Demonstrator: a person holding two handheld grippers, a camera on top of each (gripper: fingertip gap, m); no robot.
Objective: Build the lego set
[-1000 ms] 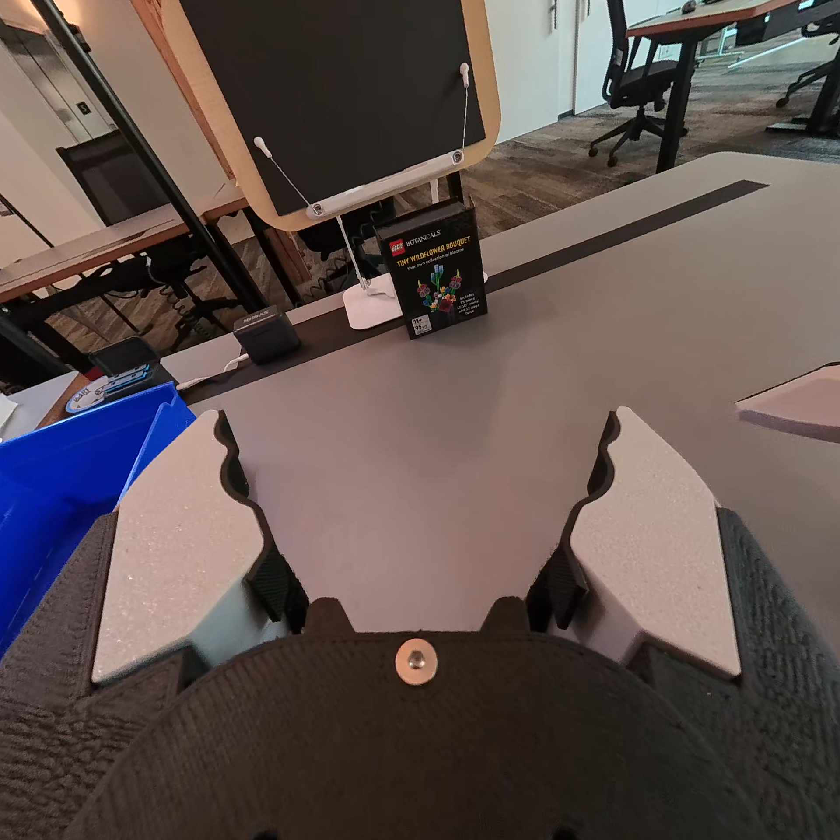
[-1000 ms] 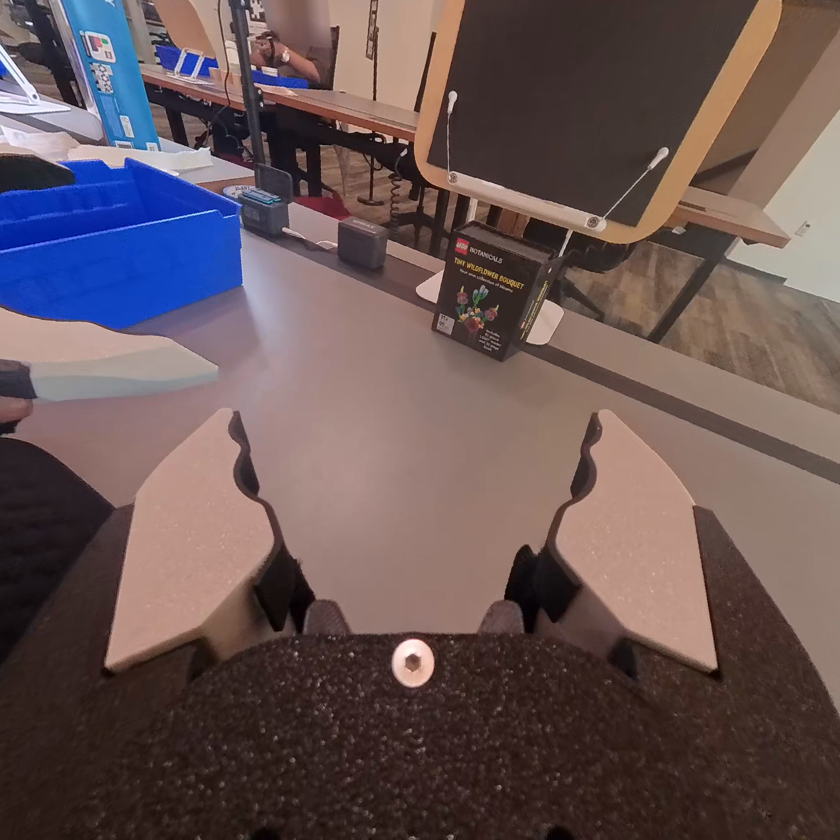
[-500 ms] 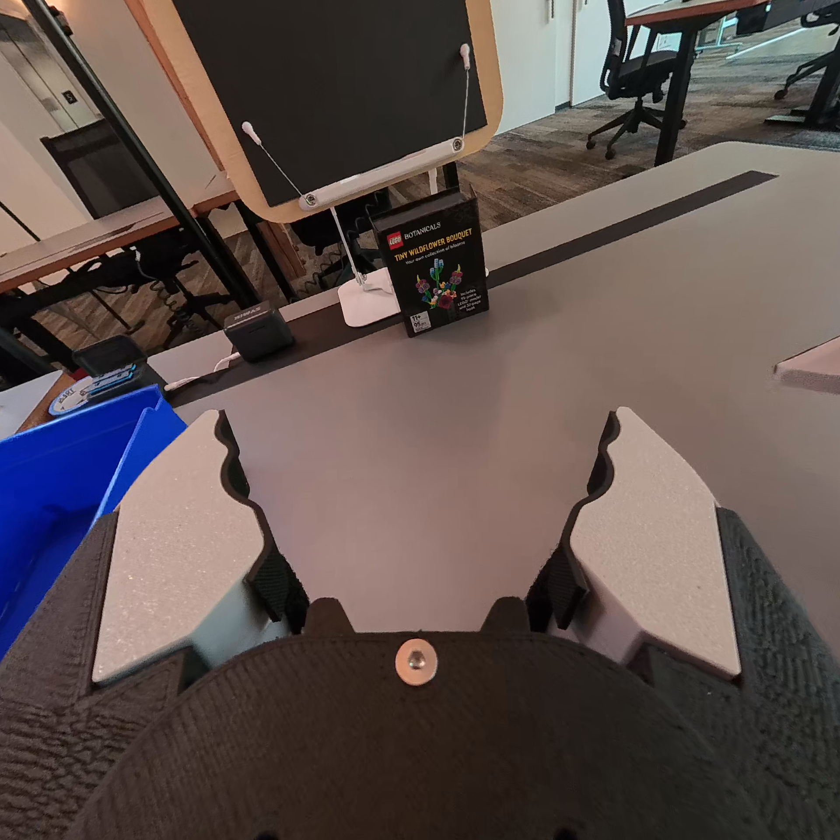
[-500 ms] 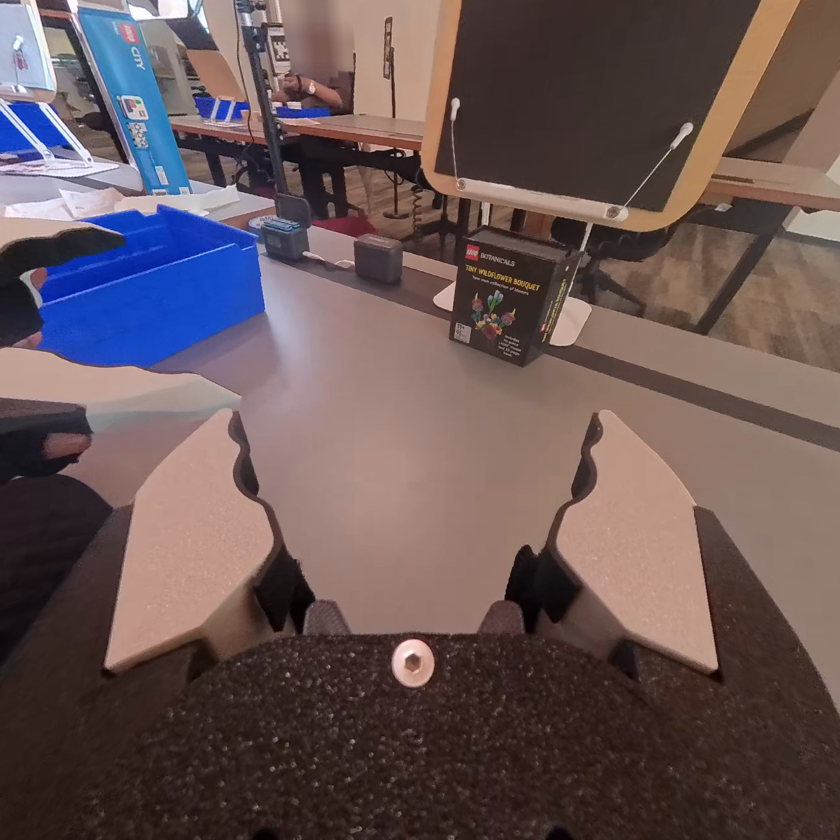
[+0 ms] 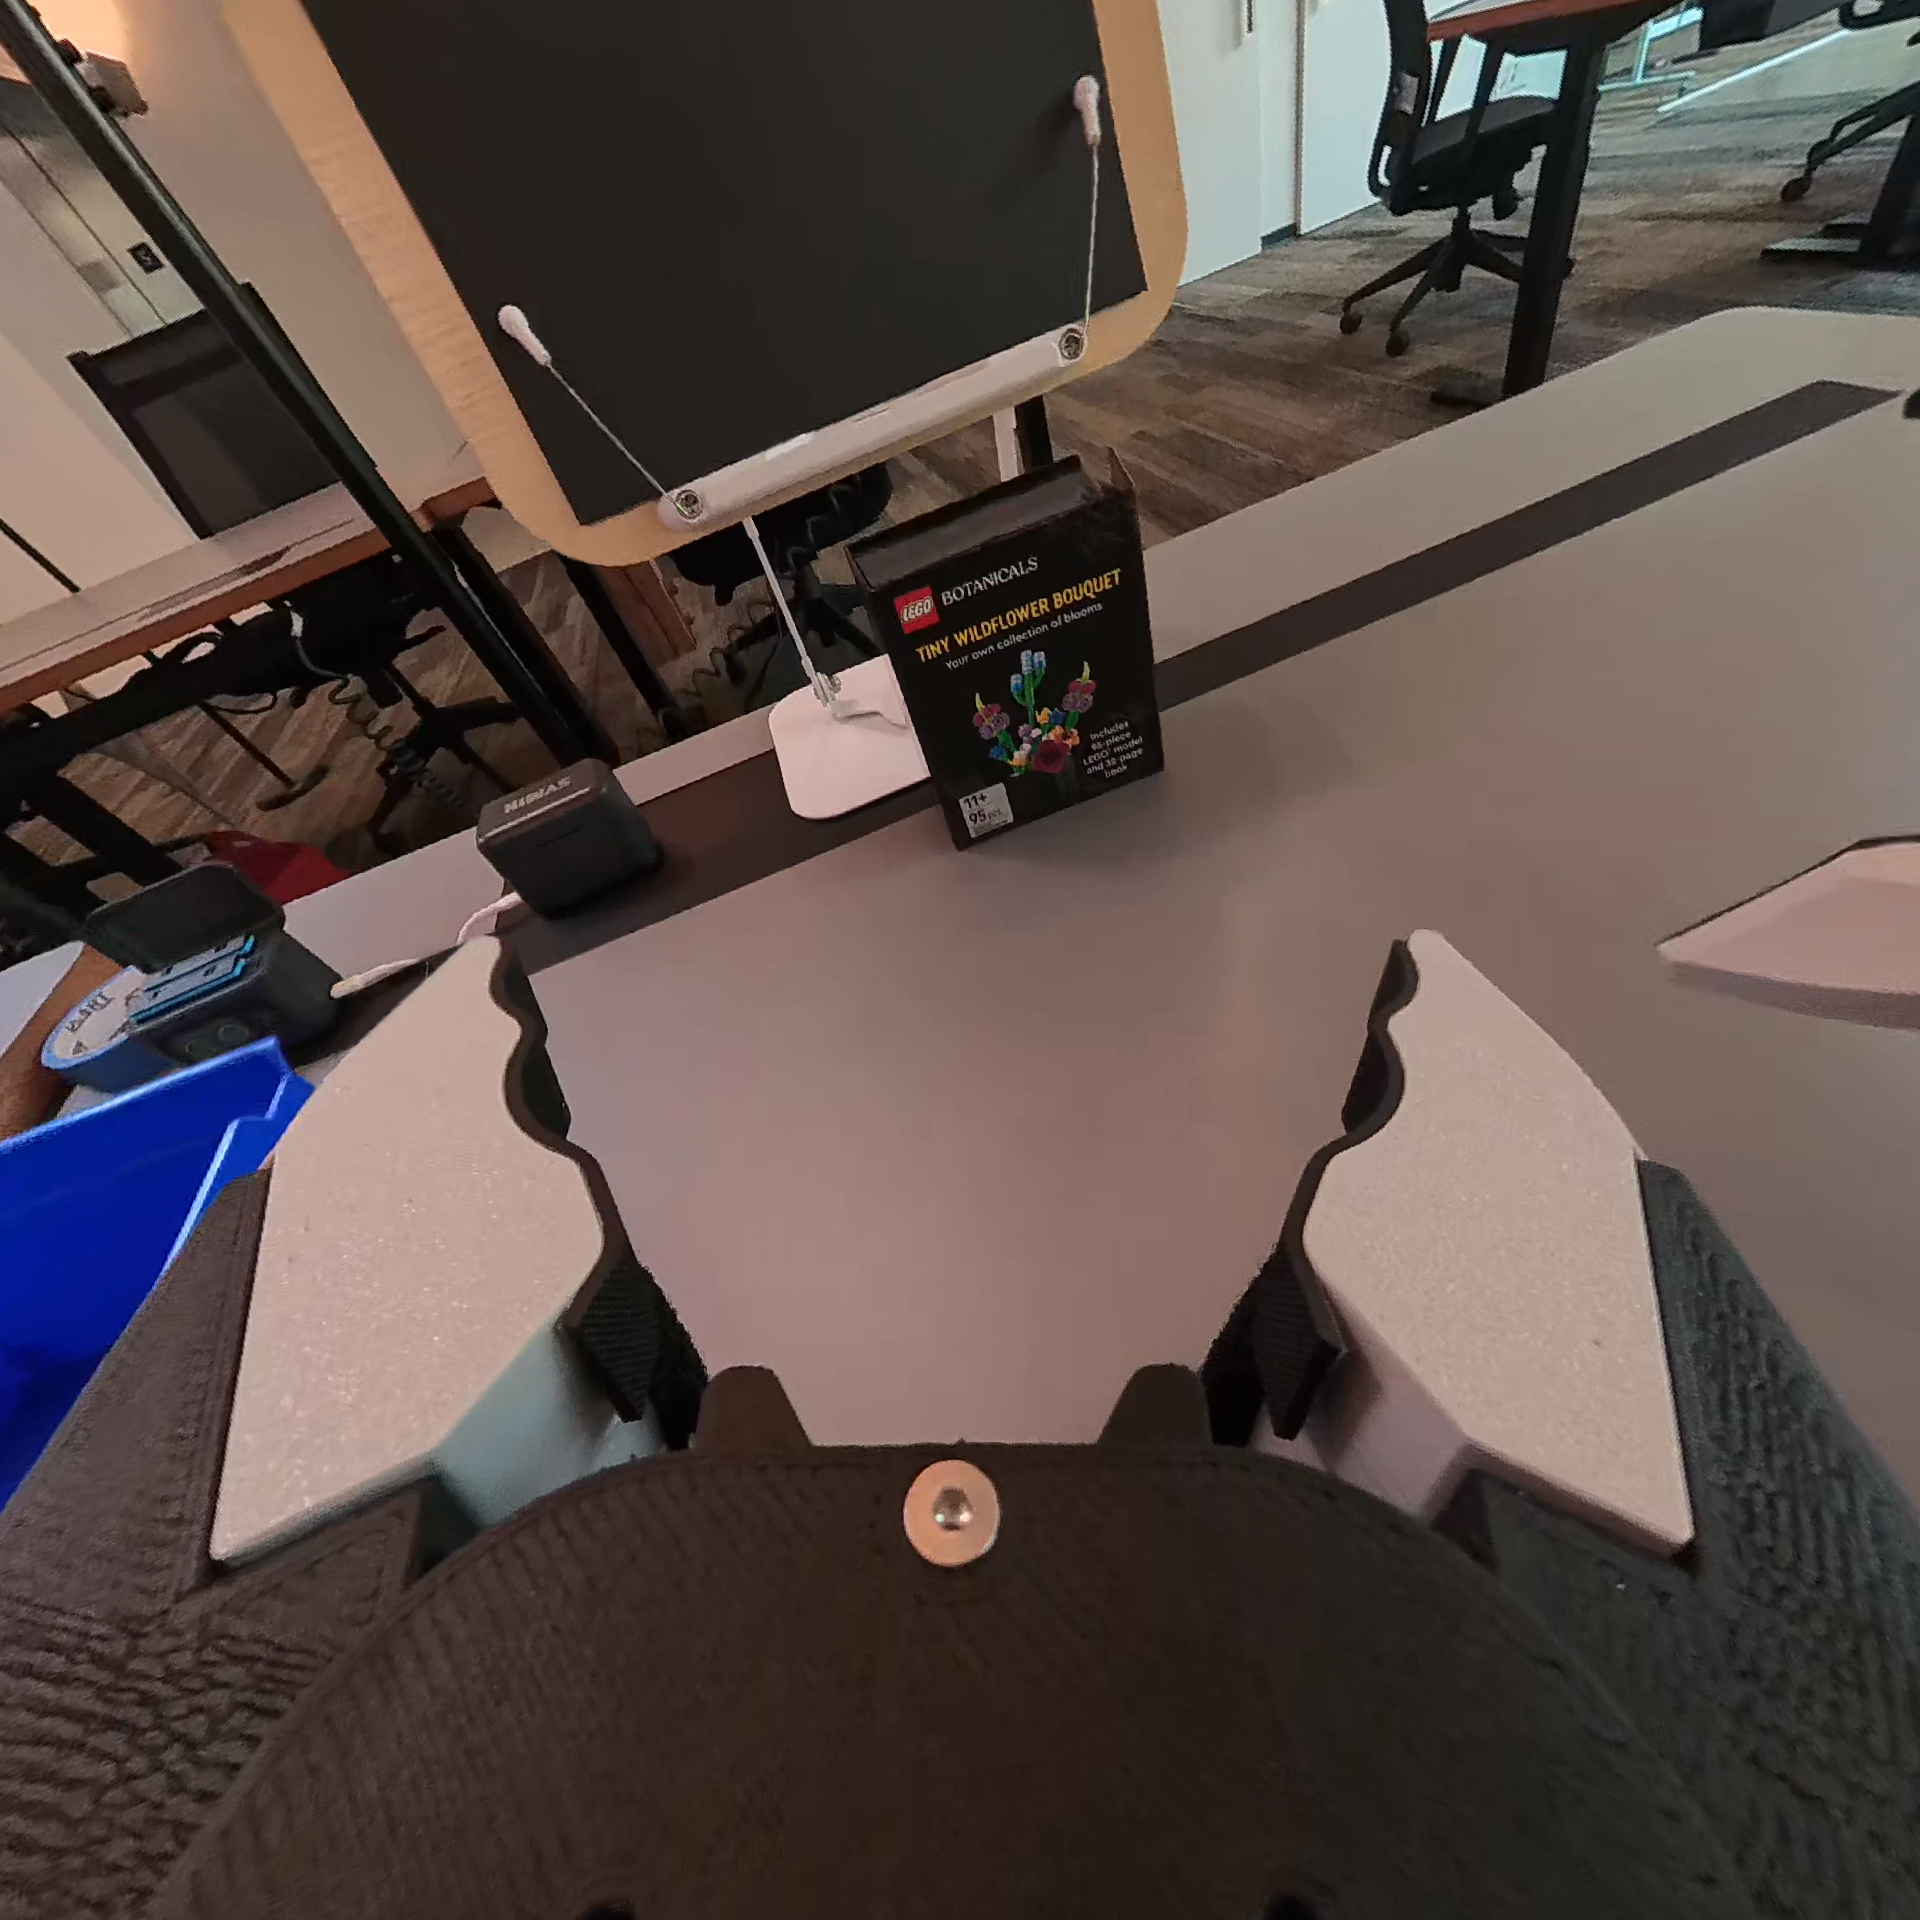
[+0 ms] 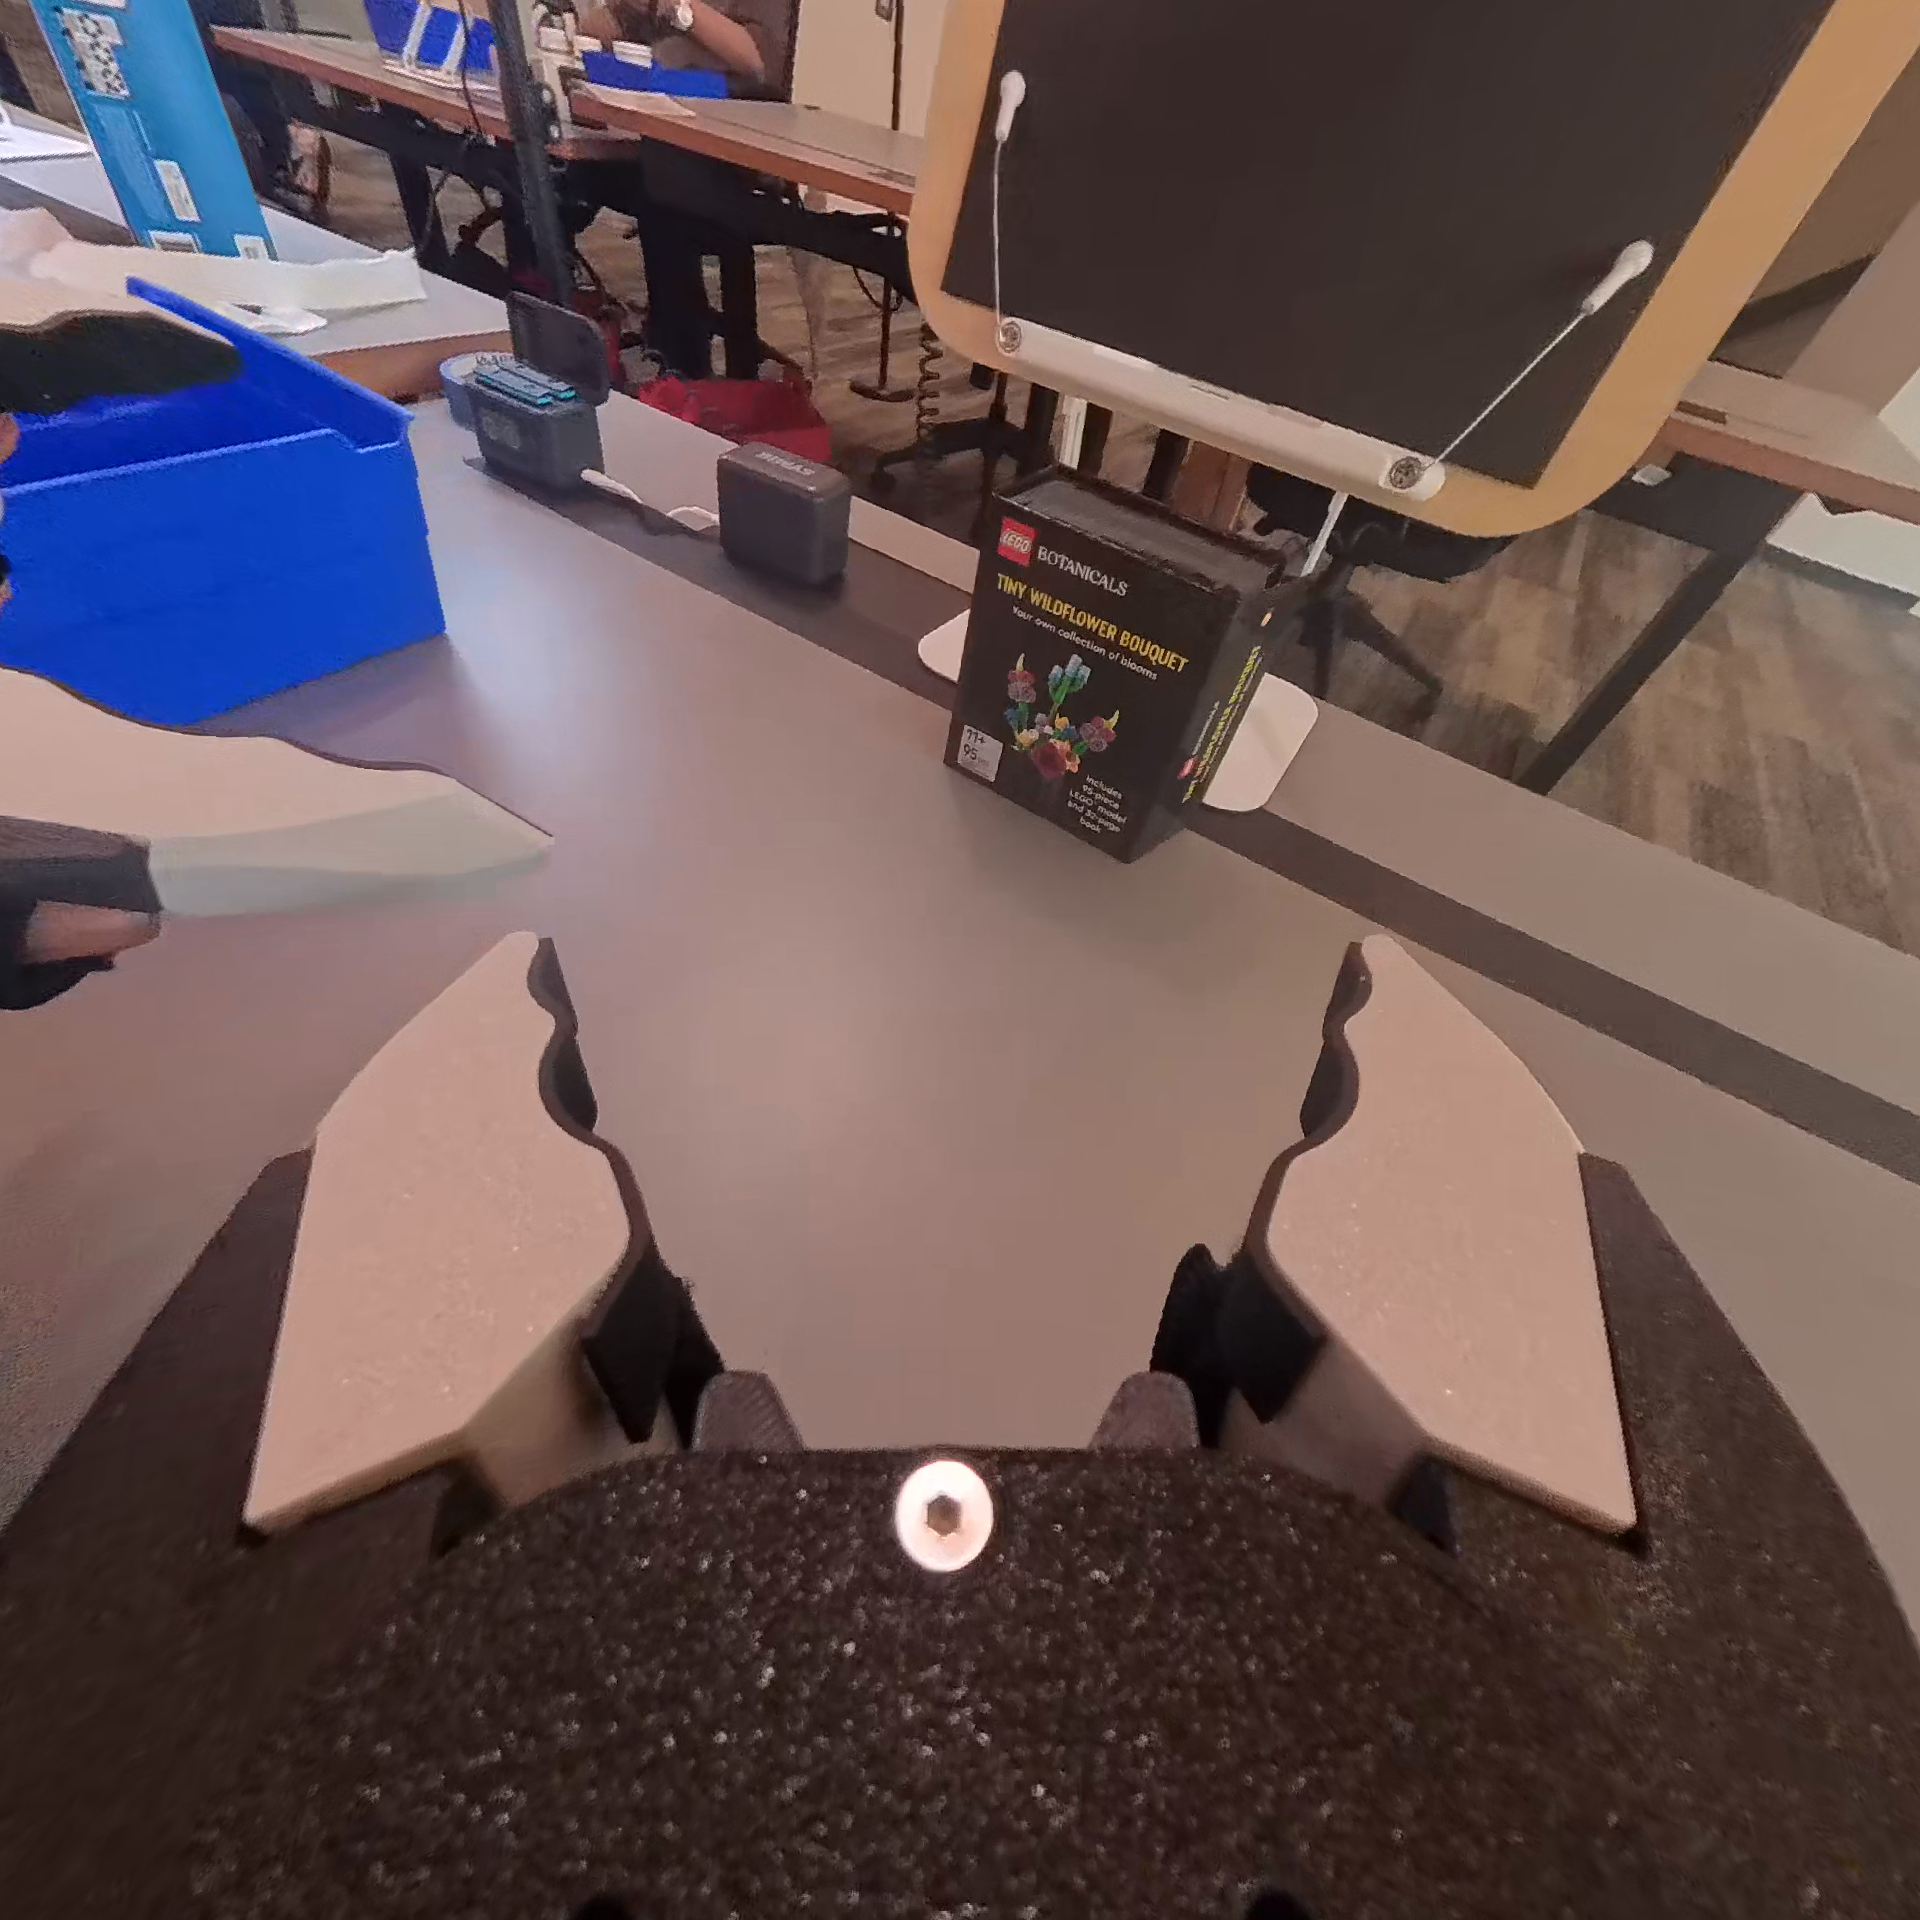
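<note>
Both jaws gape wide and empty: the left hand-held gripper [image 5: 956, 1039] and right hand-held gripper [image 6: 940, 1049] hover over bare tabletop [image 5: 935, 1195]. The lego box [image 5: 1023, 675] stands upright, well ahead of both.

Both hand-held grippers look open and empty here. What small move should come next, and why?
Probably bring the right hand-held gripper forward toward the black lego box. The box stands upright and unopened on the grey table, straight ahead of the open jaws, and the left hand-held gripper is also empty.
</note>
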